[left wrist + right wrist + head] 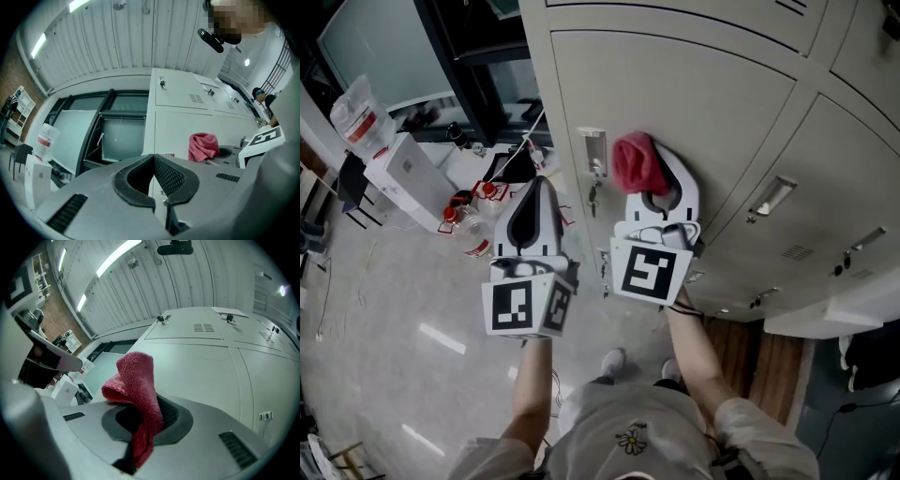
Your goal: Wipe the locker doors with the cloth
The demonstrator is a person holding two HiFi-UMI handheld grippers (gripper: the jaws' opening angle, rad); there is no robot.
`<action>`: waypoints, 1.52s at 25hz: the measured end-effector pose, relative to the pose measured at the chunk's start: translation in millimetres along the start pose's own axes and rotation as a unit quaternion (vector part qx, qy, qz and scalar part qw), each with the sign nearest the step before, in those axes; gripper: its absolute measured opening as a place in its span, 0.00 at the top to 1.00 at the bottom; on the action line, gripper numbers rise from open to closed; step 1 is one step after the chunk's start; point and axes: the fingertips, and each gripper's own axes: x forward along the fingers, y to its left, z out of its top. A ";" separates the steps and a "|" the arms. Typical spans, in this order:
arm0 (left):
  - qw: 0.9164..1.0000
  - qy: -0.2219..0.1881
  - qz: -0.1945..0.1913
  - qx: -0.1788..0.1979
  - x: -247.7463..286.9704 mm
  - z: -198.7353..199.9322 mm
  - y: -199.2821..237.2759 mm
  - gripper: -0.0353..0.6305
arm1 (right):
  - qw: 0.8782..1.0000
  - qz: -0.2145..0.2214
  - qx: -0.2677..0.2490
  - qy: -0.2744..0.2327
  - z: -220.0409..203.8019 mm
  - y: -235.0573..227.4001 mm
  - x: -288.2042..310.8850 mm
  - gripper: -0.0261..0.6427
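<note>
Two things worry me on this wide locker door (703, 122). My right gripper (143, 420) is clenched on only a narrow fold of the red cloth (136, 380), which stands bunched at the door's left part (touching it or not, I cannot tell), so a hard sweep may, I judge, drag it out of the jaws. My left gripper (153, 161), jaws pressed together on nothing, hangs to the left, and the small key (592, 195) dangling just left of the cloth could snag it.

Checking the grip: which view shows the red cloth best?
Right gripper view: the cloth sits large, clamped in the right gripper. Head view shows only its bunched end; left gripper view shows it small, from the side.
</note>
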 end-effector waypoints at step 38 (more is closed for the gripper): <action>1.000 -0.004 0.003 -0.013 15.3 -11.9 -53.1 0.92 | 0.995 -0.080 0.058 -0.007 -22.3 -106.4 -68.9 0.92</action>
